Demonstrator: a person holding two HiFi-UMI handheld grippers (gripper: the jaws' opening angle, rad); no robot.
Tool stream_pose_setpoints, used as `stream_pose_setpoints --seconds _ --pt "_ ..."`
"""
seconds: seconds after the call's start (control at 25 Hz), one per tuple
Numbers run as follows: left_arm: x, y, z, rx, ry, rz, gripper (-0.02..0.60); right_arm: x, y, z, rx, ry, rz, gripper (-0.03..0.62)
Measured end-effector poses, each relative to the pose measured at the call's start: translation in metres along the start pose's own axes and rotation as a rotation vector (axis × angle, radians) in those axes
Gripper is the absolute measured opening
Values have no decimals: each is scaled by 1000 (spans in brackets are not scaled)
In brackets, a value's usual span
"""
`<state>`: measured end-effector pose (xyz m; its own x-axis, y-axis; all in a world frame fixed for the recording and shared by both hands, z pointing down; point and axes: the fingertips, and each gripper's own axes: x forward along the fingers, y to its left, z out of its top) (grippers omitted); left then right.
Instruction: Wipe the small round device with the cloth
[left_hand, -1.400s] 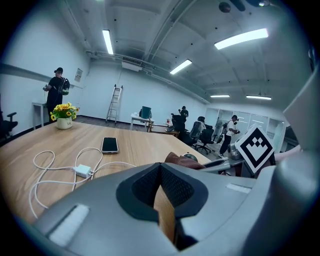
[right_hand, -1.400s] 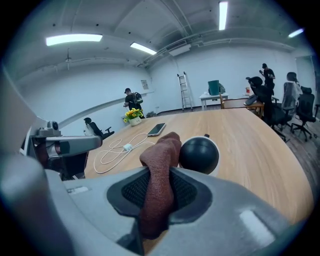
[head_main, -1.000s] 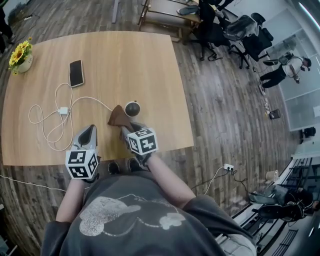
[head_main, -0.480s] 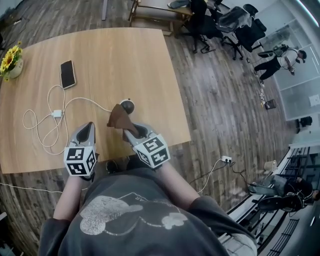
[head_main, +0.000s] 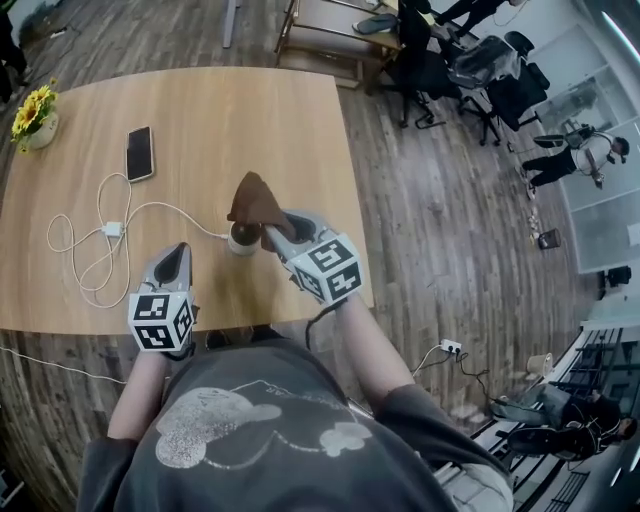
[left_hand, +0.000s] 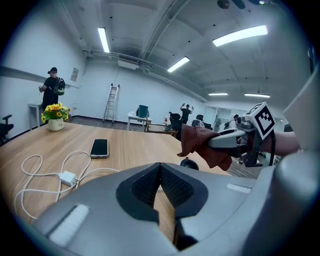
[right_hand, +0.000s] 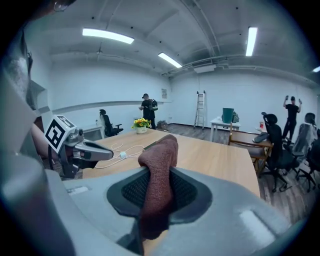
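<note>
The small round device (head_main: 238, 240) sits on the wooden table (head_main: 200, 110) near its front edge, with a white cable running to it. My right gripper (head_main: 268, 228) is shut on a brown cloth (head_main: 257, 199), which is bunched up and raised just over the device. The left gripper view shows the cloth (left_hand: 199, 144) hanging from the right gripper (left_hand: 226, 140) close above the dark device (left_hand: 188, 163); whether they touch is unclear. The cloth (right_hand: 159, 165) fills the right jaws. My left gripper (head_main: 174, 258) rests to the device's left, shut on nothing, its pads (left_hand: 172, 187) meeting at the tips.
A black phone (head_main: 139, 152) lies at the back left, with a pot of yellow flowers (head_main: 34, 113) at the far left corner. The looped white cable and its charger block (head_main: 112, 229) lie left of the device. Office chairs (head_main: 470, 60) and people stand beyond the table.
The right gripper has lifted the cloth off the table beside the device and carried it up over the device. The left gripper has stayed in place.
</note>
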<state>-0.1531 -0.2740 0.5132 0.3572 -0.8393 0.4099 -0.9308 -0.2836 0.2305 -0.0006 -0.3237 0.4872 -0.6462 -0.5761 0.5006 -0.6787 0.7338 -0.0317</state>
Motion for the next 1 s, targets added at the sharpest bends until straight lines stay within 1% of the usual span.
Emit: stream_pose_setpoints --seconds 0.16,0.32,0.6,0.76,0.88,1.0 --pt "2 -2 2 -12 -9 44 18 19 -16 -12 -41 83 76 80" --pt "3 0 2 -30 -11 95 18 35 -18 -29 -52 145 147 80" --pt "5 1 -1 -49 -3 149 18 54 -25 -62 -43 231 202 80" --pt "7 2 -7 -56 9 161 18 62 -28 -85 -24 289 208 80" --pt "8 2 -10 -55 21 157 18 65 -31 -102 0 333 181 80" --pt "10 -1 -12 -46 26 140 18 66 -30 -112 54 341 156 80"
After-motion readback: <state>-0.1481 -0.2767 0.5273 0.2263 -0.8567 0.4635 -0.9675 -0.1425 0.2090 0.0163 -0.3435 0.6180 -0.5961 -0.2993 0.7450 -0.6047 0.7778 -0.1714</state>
